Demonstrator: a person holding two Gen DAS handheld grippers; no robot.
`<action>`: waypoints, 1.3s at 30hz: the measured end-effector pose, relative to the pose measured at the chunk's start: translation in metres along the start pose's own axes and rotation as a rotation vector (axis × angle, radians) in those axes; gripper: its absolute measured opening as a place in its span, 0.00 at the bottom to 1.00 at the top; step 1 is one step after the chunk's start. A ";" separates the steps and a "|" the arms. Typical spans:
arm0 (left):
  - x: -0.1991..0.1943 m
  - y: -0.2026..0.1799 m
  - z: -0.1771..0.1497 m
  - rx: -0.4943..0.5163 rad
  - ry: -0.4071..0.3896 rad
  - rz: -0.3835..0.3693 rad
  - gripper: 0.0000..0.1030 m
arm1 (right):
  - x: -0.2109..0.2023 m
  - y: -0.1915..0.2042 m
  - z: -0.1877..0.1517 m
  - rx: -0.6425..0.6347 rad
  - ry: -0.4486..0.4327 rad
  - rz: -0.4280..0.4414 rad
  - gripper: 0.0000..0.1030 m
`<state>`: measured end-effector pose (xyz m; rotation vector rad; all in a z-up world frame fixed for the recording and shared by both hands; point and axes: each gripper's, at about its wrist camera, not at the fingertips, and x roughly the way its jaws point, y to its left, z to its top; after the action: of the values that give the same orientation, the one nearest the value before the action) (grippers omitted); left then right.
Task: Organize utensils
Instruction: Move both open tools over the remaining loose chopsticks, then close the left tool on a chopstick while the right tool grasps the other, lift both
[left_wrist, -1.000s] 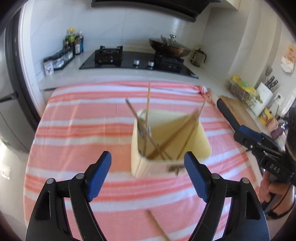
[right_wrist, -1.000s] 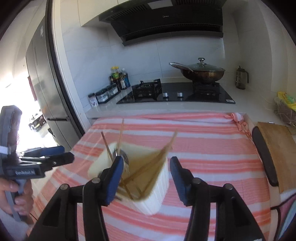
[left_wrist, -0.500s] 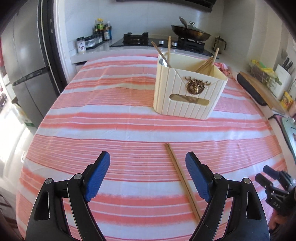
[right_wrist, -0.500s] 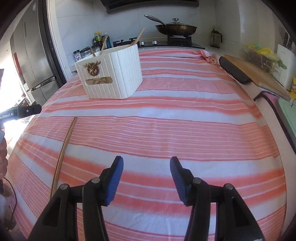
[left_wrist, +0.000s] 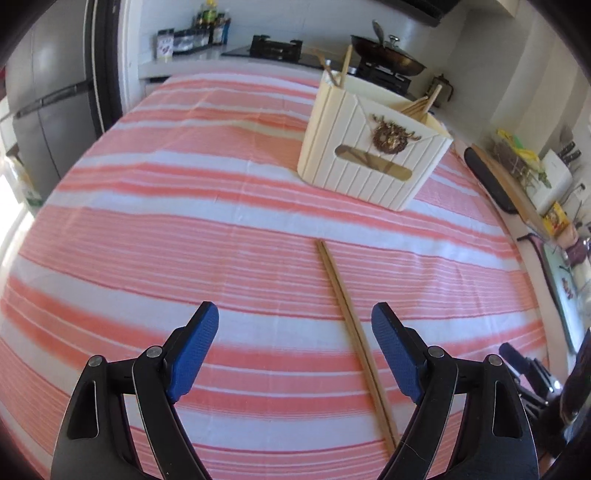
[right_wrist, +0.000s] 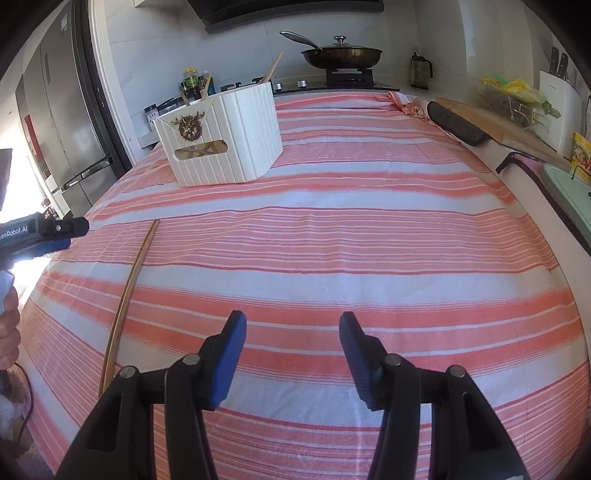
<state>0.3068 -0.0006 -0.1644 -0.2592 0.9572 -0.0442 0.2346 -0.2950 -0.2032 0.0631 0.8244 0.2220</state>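
A pair of wooden chopsticks (left_wrist: 352, 336) lies flat on the striped cloth (left_wrist: 184, 229) covering the bench, on the near side of the cream utensil holder (left_wrist: 373, 155) and apart from it, while more chopsticks stand inside that holder. The left gripper (left_wrist: 295, 315) hangs over the cloth with its fingers wide apart and nothing between them, the chopsticks passing just inside its right finger. The right gripper (right_wrist: 291, 325) is farther from the holder, over bare cloth, its fingers apart and empty.

My left gripper (left_wrist: 294, 314) and right gripper (right_wrist: 292, 323): black plastic arms, silver rivets, blue textured pads (left_wrist: 194, 349). White lettering marks the left body.
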 end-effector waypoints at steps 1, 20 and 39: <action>0.005 0.001 -0.004 -0.005 0.008 0.007 0.83 | -0.001 0.001 -0.001 -0.003 -0.002 0.001 0.52; 0.035 -0.036 -0.034 0.053 -0.020 0.149 0.84 | -0.004 -0.006 -0.003 0.032 -0.022 0.036 0.52; 0.033 -0.042 -0.040 0.163 0.008 0.112 0.05 | -0.003 0.046 0.009 -0.130 0.026 0.092 0.52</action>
<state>0.2964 -0.0541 -0.2027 -0.0554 0.9690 -0.0207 0.2311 -0.2508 -0.1882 -0.0238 0.8318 0.3628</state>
